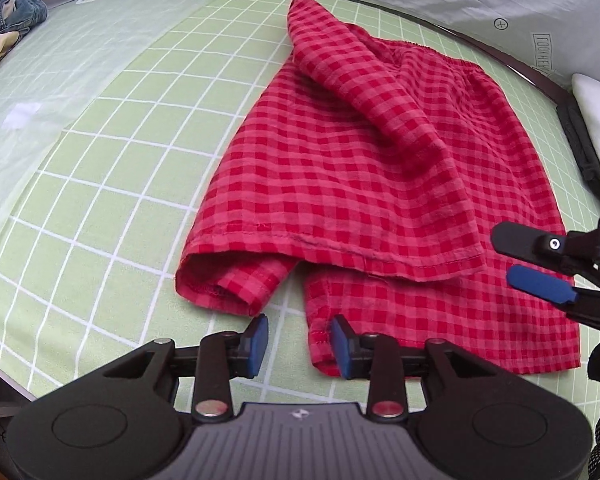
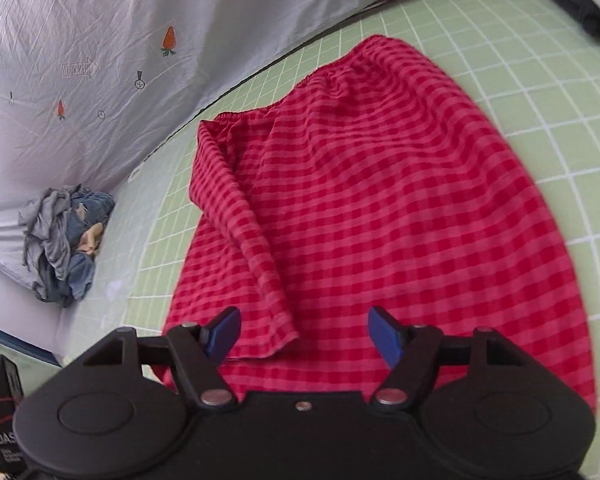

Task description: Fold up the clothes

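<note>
Red checked shorts (image 1: 364,184) on green grid mat (image 1: 112,184), one side flopped over other, loose ridge down middle. Our left tongs (image 1: 298,342) wide apart, empty, hem just ahead. Our right tongs (image 2: 304,334) wide apart, empty, over cloth. Risk we see: pinching top layer only, ridge bunching, fold skewing. Clothes heap (image 2: 64,240) far left.

An arrow printed "LOOK HERE" on the grey sheet (image 2: 80,69); "DAS" on a black box (image 2: 2,438)
</note>
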Available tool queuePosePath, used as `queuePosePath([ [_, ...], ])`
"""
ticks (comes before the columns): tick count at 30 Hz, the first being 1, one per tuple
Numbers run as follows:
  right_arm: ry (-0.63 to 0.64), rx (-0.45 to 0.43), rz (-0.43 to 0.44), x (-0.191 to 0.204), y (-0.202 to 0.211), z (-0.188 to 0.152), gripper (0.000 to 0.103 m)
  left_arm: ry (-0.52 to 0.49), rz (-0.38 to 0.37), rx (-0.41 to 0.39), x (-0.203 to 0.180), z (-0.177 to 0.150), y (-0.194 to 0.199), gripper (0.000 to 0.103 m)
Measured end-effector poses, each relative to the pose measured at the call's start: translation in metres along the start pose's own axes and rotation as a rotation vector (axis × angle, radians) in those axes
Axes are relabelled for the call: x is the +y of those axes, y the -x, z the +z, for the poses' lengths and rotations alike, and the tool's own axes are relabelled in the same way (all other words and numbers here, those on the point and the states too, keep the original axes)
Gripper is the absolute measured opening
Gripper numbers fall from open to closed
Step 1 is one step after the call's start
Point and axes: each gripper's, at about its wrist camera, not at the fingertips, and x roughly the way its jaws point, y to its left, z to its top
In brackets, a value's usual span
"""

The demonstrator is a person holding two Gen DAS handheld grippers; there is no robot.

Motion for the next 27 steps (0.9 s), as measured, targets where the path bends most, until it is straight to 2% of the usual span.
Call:
queuePosePath([
  [4,-0.045,0.045,0.028,0.001,-0.018,-0.002,0.054,-0.030,-0.003,0.002,-0.003,0.001,-0.001,0.039],
  [5,-0.050,0.049,0.032,0.002,-0.021,-0.001,0.048,-0.038,-0.003,0.004,-0.004,0.001,-0.001,0.039],
  [9,-0.057,0.059,0.038,0.005,-0.029,0.000,0.037,-0.060,-0.011,0.007,-0.004,0.001,-0.001,0.039],
  [11,-0.049,0.062,0.027,0.006,-0.031,0.001,0.012,-0.068,-0.014,0.007,-0.004,0.000,-0.002,0.039],
  [13,-0.046,0.050,0.020,0.006,-0.028,0.001,0.004,-0.076,-0.015,0.006,-0.005,0.000,-0.002,0.039],
  [20,-0.026,-0.016,0.005,0.005,-0.007,0.000,0.002,-0.077,-0.017,-0.009,-0.003,-0.004,-0.001,0.039],
  [27,-0.033,-0.103,-0.053,-0.006,0.027,-0.003,0.002,-0.147,0.021,-0.023,-0.012,-0.008,-0.001,0.039],
])
